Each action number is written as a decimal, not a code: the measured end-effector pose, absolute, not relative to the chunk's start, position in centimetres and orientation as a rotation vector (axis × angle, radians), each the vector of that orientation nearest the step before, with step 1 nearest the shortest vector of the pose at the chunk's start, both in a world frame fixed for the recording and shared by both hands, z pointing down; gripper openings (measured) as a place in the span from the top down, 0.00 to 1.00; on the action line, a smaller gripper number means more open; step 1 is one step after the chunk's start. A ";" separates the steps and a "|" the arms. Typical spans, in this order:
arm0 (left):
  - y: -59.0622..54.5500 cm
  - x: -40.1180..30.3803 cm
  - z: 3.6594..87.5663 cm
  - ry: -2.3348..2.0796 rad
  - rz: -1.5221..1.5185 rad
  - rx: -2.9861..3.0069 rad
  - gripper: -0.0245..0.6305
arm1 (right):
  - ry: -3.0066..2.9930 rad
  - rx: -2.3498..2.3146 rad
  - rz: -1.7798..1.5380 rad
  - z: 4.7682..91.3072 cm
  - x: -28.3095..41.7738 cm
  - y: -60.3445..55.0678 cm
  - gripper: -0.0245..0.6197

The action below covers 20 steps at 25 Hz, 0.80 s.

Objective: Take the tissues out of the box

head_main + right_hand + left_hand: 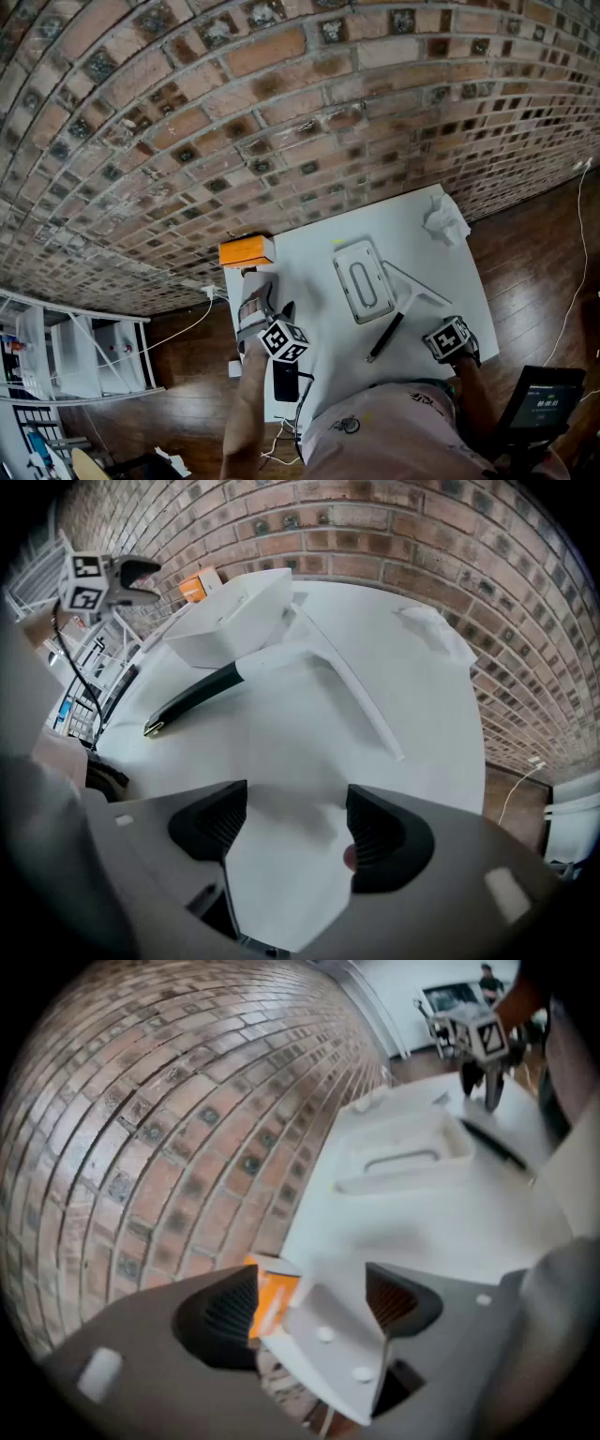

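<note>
Counter [309, 281] in white, set against a brick wall [281, 103], seen from above. A white tissue box [363, 280] with an oblong opening on top lies flat near the counter's middle, well apart from both grippers. One crumpled tissue [445, 222] sits alone on the far right corner. A small orange box [246, 251] stands on the far left corner, beside the wall. A long black object [385, 337] lies just in front of the tissue box, and a thin white strip [417, 283] lies beside it to the right.

The left gripper [272, 323] hangs over the counter's left edge, tilted downward toward the orange box. In the left gripper view its jaws stand wide apart with nothing gripped; the orange box and the counter corner show through the gap beyond them.

The right gripper [452, 339] is at the near right corner of the counter, pointing straight down. In the right gripper view its jaws are also spread apart, with only bare counter between them and nothing held.
</note>
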<state>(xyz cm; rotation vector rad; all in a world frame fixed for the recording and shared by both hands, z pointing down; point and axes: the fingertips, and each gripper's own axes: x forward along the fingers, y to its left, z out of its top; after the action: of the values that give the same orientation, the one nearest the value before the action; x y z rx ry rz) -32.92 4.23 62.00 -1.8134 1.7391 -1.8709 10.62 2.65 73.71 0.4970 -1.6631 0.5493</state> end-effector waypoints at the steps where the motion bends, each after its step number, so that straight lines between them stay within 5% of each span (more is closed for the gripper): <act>1: 3.1 -35.7 62.1 1.660 -1.957 -1.741 0.37 | -1.674 0.490 0.536 73.5 10.6 2.6 0.44; 3: 1.2 -40.7 62.5 1.502 -2.126 -1.612 0.27 | -1.683 0.476 0.524 73.3 10.7 2.6 0.44; 10: -2.0 -47.3 68.1 1.121 -2.480 -1.564 0.29 | -1.664 0.460 0.520 73.1 10.4 2.2 0.44; 12: -2.4 -47.8 69.4 1.104 -2.487 -1.539 0.35 | -1.652 0.453 0.524 73.0 10.4 2.2 0.44; 16: -3.7 -48.2 69.8 1.124 -2.437 -1.498 0.64 | -1.637 0.442 0.531 73.1 10.3 2.0 0.44; 20: -4.7 -43.9 65.0 1.390 -2.174 -1.708 0.66 | -1.627 0.439 0.531 73.2 10.3 1.9 0.45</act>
<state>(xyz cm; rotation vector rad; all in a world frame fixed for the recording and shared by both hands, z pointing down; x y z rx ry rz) -43.88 -4.68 64.97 -1.7077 1.3898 -2.1738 10.30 1.88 73.19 0.4393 -1.6269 0.5306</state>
